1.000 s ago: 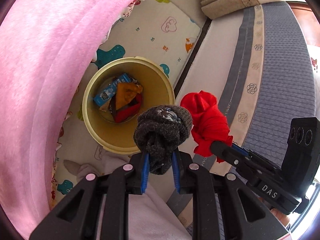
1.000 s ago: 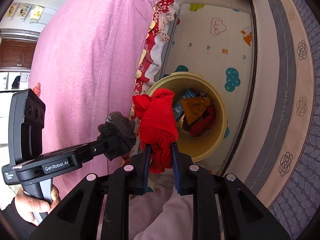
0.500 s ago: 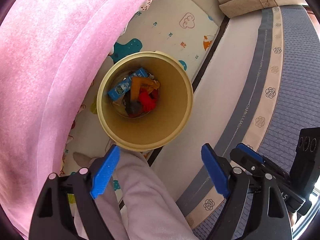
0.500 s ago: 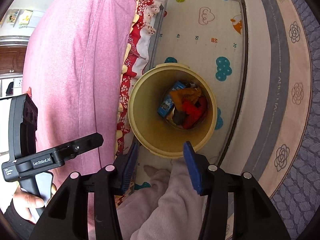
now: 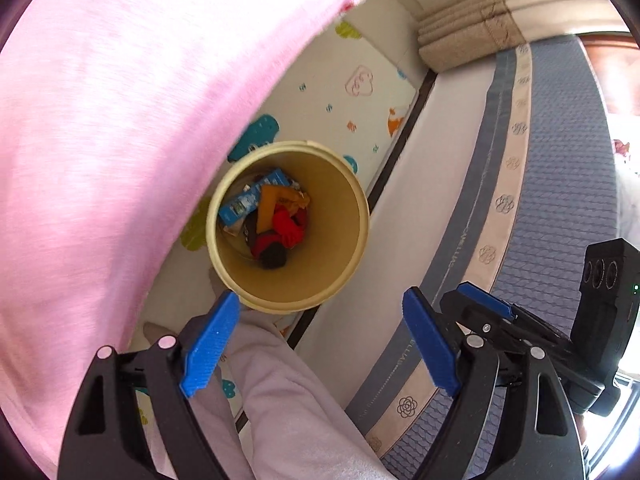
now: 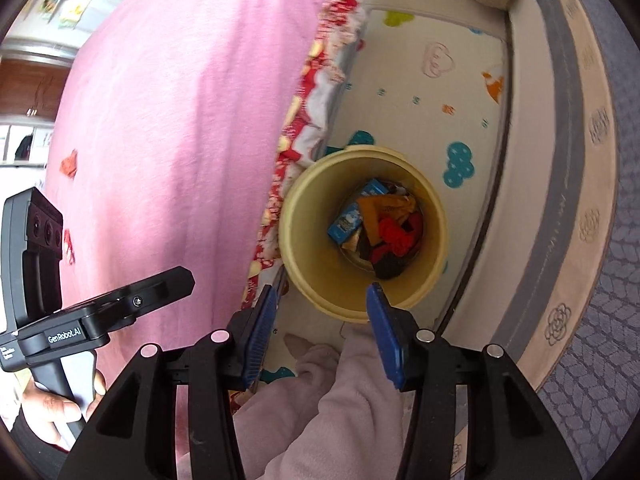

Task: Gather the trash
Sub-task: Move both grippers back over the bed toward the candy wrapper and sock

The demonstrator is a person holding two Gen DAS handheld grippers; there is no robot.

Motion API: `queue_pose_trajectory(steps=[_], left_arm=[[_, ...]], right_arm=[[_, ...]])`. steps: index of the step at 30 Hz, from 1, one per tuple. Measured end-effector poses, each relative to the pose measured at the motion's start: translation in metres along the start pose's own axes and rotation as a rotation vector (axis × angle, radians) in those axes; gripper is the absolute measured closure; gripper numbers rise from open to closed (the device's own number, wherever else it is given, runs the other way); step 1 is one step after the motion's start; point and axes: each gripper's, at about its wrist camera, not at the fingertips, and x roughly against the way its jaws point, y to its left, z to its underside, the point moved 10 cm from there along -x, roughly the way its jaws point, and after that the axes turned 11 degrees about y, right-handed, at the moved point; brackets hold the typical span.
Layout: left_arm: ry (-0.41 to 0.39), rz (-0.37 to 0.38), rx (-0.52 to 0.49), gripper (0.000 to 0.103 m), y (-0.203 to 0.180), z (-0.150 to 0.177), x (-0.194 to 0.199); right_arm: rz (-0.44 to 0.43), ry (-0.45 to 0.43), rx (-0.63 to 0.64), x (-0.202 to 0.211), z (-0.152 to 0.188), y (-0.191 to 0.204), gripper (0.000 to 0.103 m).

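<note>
Two ribbed blue-padded grippers, left gripper [image 5: 320, 344] and right gripper [image 6: 320, 332], hang empty with jaws apart above a round cream plastic bin [image 5: 348, 256] on the printed foam mat [image 5: 344, 92], where crumpled red cloth [image 5: 286, 228] and a dark knitted ball [image 5: 274, 256] lie.

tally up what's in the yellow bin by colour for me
In the yellow bin, as far as shows:
Blue carton: 1
Orange wrapper: 1
Red cloth: 1
Dark grey cloth: 1
Total: 4; anything underneath is hidden.
</note>
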Motion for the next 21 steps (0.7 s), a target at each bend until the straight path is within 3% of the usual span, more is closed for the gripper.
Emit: queue_pose_trajectory(steps=[5,21], left_arm=[[-0.083,0.023,0.056,0.02,0.04,0.009,0.045],[-0.416,0.01,0.384,0.02,0.275,0.098,0.221]], right_arm=[[0.007,-0.003,0.097,0.0,0.006,0.061,0.056],[-0.039,0.037,0.488,-0.045,0.034,0.331,0.056]])
